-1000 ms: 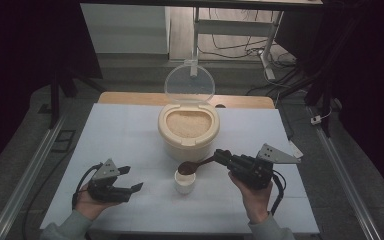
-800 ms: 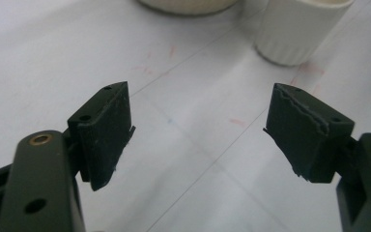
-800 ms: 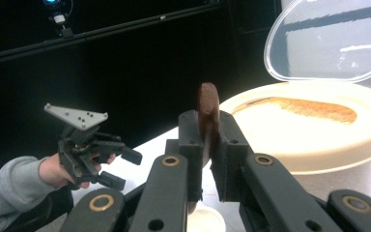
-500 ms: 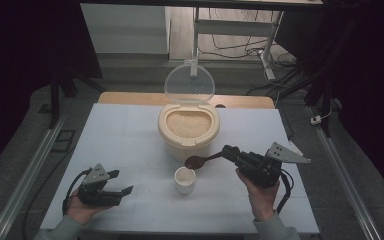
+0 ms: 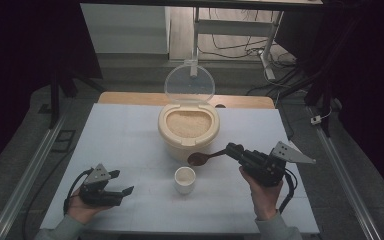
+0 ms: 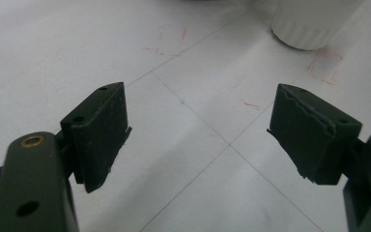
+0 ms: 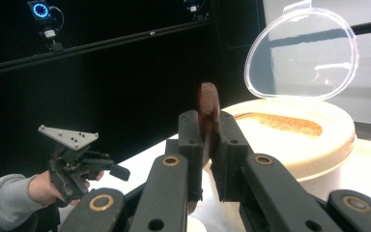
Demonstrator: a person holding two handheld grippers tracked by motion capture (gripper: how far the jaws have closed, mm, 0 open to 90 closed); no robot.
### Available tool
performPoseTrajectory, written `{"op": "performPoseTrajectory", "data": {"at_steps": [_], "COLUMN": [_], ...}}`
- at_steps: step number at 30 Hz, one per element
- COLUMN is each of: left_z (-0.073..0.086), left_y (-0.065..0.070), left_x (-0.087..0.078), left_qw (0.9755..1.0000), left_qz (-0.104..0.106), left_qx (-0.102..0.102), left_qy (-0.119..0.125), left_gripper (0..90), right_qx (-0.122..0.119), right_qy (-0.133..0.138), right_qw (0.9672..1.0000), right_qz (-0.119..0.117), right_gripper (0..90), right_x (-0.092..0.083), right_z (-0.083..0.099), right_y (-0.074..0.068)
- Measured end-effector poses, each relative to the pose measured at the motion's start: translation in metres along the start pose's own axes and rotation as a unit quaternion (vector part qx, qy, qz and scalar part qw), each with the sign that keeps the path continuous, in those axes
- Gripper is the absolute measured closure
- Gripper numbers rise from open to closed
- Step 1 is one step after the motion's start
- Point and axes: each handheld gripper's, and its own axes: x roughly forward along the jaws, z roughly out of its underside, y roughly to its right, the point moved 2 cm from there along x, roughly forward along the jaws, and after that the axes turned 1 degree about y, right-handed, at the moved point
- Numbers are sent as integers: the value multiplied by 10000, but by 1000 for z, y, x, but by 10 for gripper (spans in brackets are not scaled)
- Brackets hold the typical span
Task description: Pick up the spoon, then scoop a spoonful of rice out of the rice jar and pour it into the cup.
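Observation:
A cream rice container (image 5: 187,131) stands mid-table with its clear lid (image 5: 189,82) tipped up; it is full of pale grains. In front of it sits a small white cup (image 5: 185,179). My right gripper (image 5: 234,151) is shut on the handle of a brown spoon (image 5: 198,158), whose bowl hangs just behind and right of the cup. In the right gripper view the gripper (image 7: 207,145) pinches the spoon (image 7: 206,106) edge-on, before the container (image 7: 294,137). My left gripper (image 5: 120,183) rests low at the front left, open, with nothing between its jaws (image 6: 200,130); the cup (image 6: 314,24) lies ahead.
The white tabletop (image 5: 130,135) has faint red marks (image 6: 326,65) near the cup. A wooden strip (image 5: 125,98) runs along the back edge. Metal rails (image 5: 35,165) flank the table, and a desk frame with cables (image 5: 265,55) stands behind.
The spoon's bowl has come off the cup's mouth and moved slightly right and back. The left gripper has settled a little lower toward the front left.

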Motion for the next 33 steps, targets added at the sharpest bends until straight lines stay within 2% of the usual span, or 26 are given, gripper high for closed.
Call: {"op": "performPoseTrajectory", "data": {"at_steps": [10,17,33], "left_z": [-1,0,0], "left_y": [0,0,1], "left_x": [0,2,4], "left_qw": [10000,10000,9999], "left_qz": [8,34,74], "left_qx": [-3,-16,-1], "left_qy": [-17,-62,-135], "left_gripper": [206,202,194], "right_qx": [-117,-136,-190], "right_qy": [303,528,723], "right_qw": [9994,9982,9948], "right_qz": [99,232,694], "right_gripper": [829,829,828], "right_x": [-4,1,29], "right_z": [-18,-32,-62], "right_y": [0,7,33]}}
